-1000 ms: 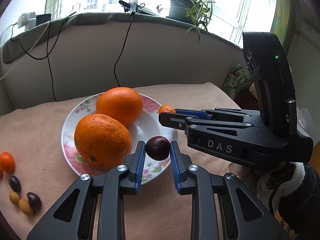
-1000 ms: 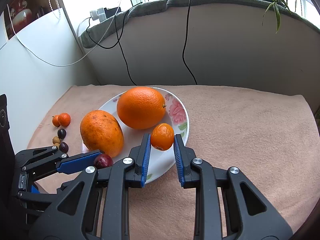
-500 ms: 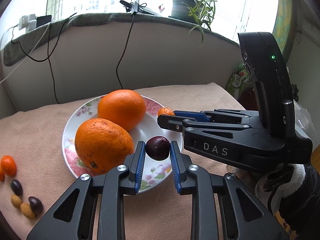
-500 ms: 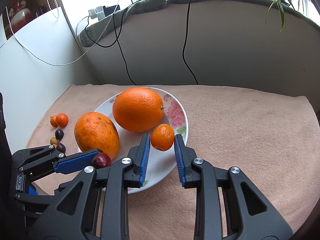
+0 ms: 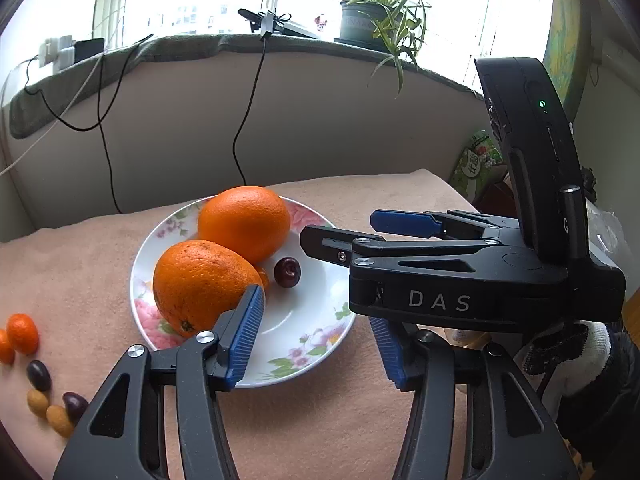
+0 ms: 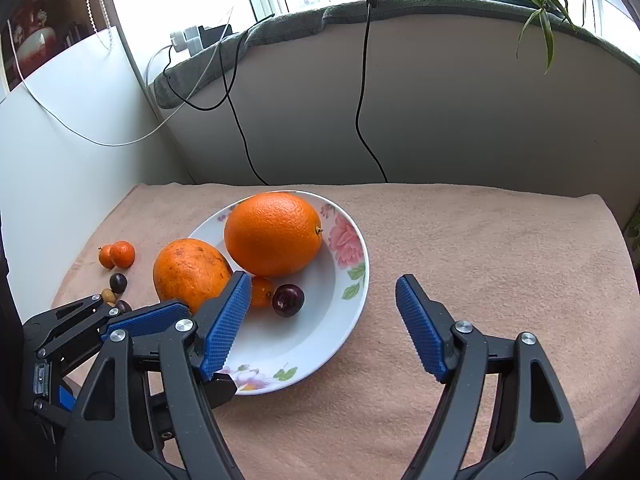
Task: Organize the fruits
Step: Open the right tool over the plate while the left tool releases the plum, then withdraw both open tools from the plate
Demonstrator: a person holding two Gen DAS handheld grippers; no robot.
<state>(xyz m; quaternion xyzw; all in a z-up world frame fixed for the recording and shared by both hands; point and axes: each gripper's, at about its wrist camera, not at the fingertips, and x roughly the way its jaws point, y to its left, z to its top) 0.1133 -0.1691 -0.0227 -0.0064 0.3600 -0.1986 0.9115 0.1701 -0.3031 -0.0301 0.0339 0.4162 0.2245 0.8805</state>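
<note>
While the left gripper (image 5: pixel 316 336) has just been opening, its jaws stand empty — the cherry (image 5: pixel 287 272) now lies loose in the plate (image 5: pixel 320 344), stem dimple facing up.

Likewise the right gripper (image 6: pixel 324 320) is spread, nothing between — the kumquat (image 6: pixel 262 291) rests beside the cherry, long axis unclear.

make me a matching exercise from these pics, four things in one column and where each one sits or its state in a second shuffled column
Things:
1. dark cherry
2. two small kumquats
3. potted plant
4. right gripper

Places or states:
a. on the window ledge
b. jaws open, nothing between them
c. on the flowered plate, beside the big oranges
d. on the pink cloth, off the plate

Pairs: 1-c, 2-d, 3-a, 4-b
</note>
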